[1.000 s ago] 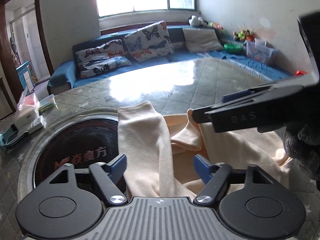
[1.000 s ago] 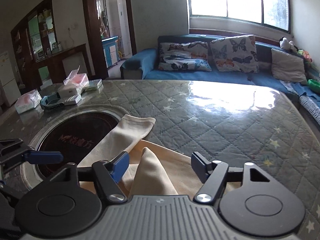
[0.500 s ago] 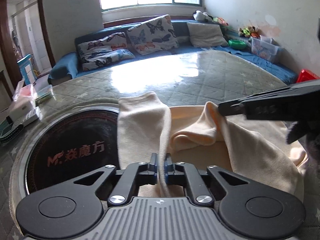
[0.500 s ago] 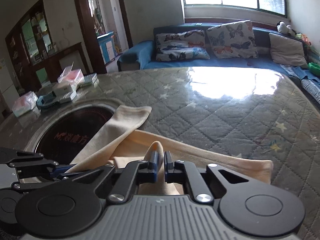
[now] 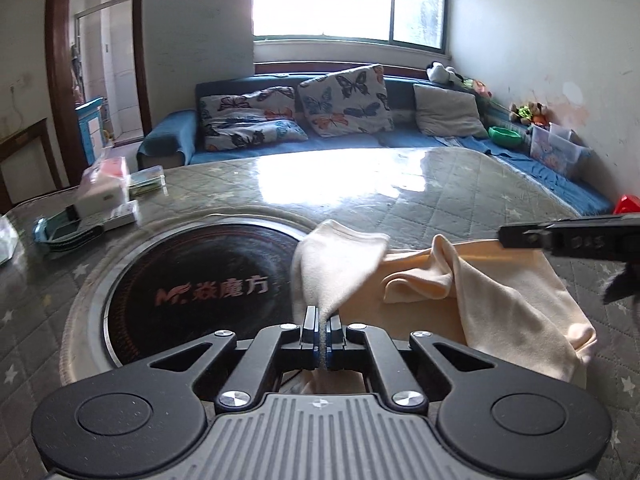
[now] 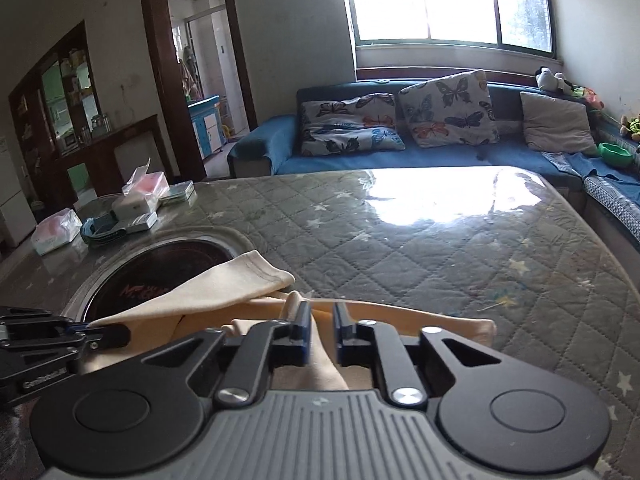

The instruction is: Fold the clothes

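A cream garment [image 5: 492, 296] lies on the quilted table, its pale sleeve [image 5: 336, 264] stretched over the edge of the round black cooktop. My left gripper [image 5: 321, 334] is shut on the sleeve's fabric and holds it lifted. In the right wrist view my right gripper [image 6: 320, 334] has its jaws a small gap apart with a fold of the garment [image 6: 316, 344] between them. The right gripper also shows at the right edge of the left wrist view [image 5: 560, 238], and the left gripper shows at the lower left of the right wrist view [image 6: 108, 334].
A round black cooktop [image 5: 192, 280] is set into the table at left. Tissue packs and small boxes [image 5: 104, 196] sit at the table's far left. A blue sofa with butterfly cushions [image 5: 340, 104] runs behind the table, and storage boxes and toys line the right wall.
My left gripper closed on the sleeve and has lifted it. My right gripper closed on a garment fold, then its jaws parted slightly. Both views have risen and tilted up.
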`<state>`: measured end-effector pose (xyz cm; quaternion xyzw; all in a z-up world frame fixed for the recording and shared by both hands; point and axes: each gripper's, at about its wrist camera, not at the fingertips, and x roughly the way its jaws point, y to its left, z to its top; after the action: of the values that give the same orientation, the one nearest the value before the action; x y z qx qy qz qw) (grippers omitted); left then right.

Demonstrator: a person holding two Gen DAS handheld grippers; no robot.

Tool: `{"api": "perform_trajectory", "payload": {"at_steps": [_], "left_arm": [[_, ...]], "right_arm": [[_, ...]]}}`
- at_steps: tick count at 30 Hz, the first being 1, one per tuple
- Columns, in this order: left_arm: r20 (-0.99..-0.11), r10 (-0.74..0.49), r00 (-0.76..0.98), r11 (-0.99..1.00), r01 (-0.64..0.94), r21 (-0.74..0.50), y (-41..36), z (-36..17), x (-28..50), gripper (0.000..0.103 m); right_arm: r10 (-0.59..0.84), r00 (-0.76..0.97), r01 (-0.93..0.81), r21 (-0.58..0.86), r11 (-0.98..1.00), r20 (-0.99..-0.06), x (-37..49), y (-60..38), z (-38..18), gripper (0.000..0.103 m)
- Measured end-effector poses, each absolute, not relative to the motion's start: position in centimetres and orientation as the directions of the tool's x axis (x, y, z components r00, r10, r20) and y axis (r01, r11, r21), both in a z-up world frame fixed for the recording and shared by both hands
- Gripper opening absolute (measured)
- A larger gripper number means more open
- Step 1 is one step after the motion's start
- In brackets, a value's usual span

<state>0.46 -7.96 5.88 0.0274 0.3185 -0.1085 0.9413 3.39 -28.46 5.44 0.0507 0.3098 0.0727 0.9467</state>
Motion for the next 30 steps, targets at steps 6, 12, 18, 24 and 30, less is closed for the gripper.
{"api": "perform_trajectory", "payload": {"at_steps": [6, 12, 18, 24, 30], "left_arm": [[-0.61, -0.173, 0.773, 0.98, 0.195, -0.031, -6.5, 5.9, -0.4, 0.003], [-0.612, -0.16, 0.774, 0.984, 0.175, -0.035, -5.8, 5.8, -1.3, 0.003], [-0.605, -0.14, 0.784, 0.989, 0.146, -0.04, -4.5, 6.3, -3.0, 0.003], [-0.602, -0.136, 0.787, 0.99, 0.131, -0.052, -3.3, 6.4, -5.9, 0.003], [-0.624, -0.126, 0.771, 0.992, 0.114, -0.059, -1.8, 5.9, -9.3, 0.003]], "right_arm": [[0.179, 0.759, -0.141, 0.11, 0.984, -0.626, 6.2, -26.2, 3.2, 0.041], [0.188, 0.729, -0.124, 0.144, 0.982, -0.658, 7.6, -26.5, 1.2, 0.013], [0.148, 0.808, -0.072, 0.154, 0.986, -0.57, 3.5, -29.3, 4.0, 0.009], [0.068, 0.882, 0.014, 0.17, 0.985, -0.467, -2.5, -33.5, 7.5, 0.009], [-0.081, 0.901, 0.162, 0.158, 0.974, -0.427, -9.4, -37.5, 8.3, 0.009]]}}
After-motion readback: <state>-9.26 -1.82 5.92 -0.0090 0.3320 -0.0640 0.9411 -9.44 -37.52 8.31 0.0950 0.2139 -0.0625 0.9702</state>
